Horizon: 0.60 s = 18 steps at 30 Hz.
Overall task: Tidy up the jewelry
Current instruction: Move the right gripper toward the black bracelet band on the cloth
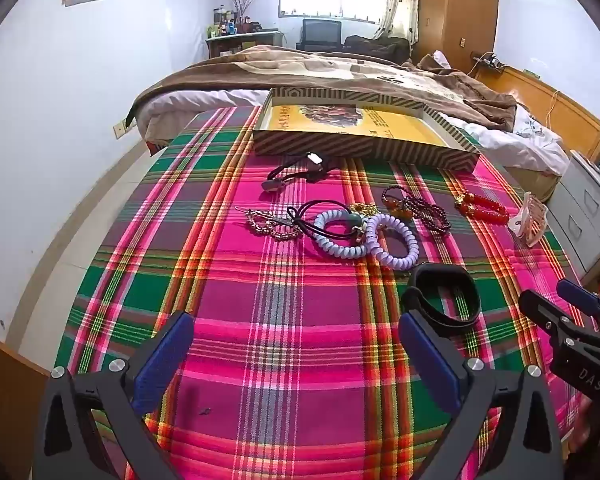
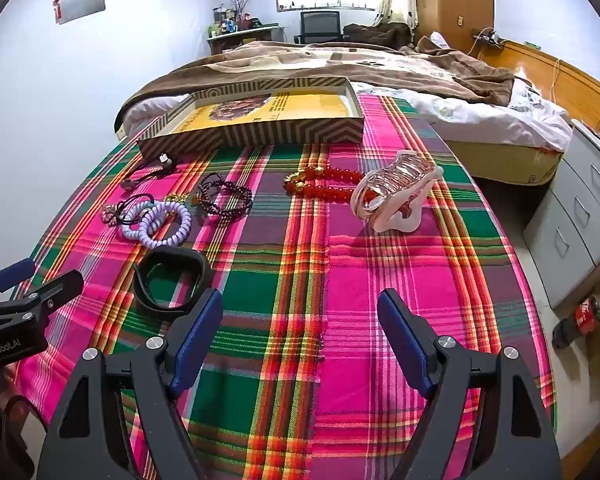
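Note:
Jewelry lies scattered on a plaid cloth (image 1: 284, 280). From the left wrist view I see a rhinestone hair clip (image 1: 264, 226), purple coil hair ties (image 1: 396, 263), a dark bead bracelet (image 1: 432, 216), a red bead bracelet (image 1: 480, 201), a pink claw clip (image 1: 528, 220) and a black band (image 1: 474, 292). A shallow striped box (image 1: 364, 148) with a yellow floor stands behind them. My left gripper (image 1: 296, 320) hovers open over bare cloth, with the band by its right finger. My right gripper (image 2: 300, 304) is open too, short of the claw clip (image 2: 396, 184) and the red bracelet (image 2: 332, 193).
A black cord with a small tag (image 1: 300, 168) lies in front of the box. Behind the cloth is a bed with a brown blanket (image 2: 340, 64). Grey drawers (image 2: 580, 216) and a cola bottle (image 2: 588, 312) on the floor are at the right.

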### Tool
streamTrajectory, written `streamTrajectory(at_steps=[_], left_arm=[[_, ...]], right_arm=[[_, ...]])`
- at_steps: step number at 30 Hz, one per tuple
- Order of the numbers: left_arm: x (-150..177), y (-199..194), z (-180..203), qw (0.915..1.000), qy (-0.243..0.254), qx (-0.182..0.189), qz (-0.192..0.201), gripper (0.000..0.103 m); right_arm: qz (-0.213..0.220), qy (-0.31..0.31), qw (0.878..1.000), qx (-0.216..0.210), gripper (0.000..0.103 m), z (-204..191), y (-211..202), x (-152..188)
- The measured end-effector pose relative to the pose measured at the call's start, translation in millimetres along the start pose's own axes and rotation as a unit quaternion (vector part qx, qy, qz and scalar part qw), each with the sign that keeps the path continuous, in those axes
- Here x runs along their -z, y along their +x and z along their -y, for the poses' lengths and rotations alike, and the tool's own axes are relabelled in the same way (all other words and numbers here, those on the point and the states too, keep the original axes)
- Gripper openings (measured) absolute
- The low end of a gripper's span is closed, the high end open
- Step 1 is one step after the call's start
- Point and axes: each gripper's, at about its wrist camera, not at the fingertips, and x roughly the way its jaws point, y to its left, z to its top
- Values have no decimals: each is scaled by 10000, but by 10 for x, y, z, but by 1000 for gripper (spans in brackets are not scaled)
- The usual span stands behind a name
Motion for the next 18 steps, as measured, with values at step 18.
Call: streamTrajectory(at_steps=[18], left_arm=[[-45,-121,1,9999,53,-23,106,103]], right_arm=[[162,-96,9997,157,79,-74,-119,-68]])
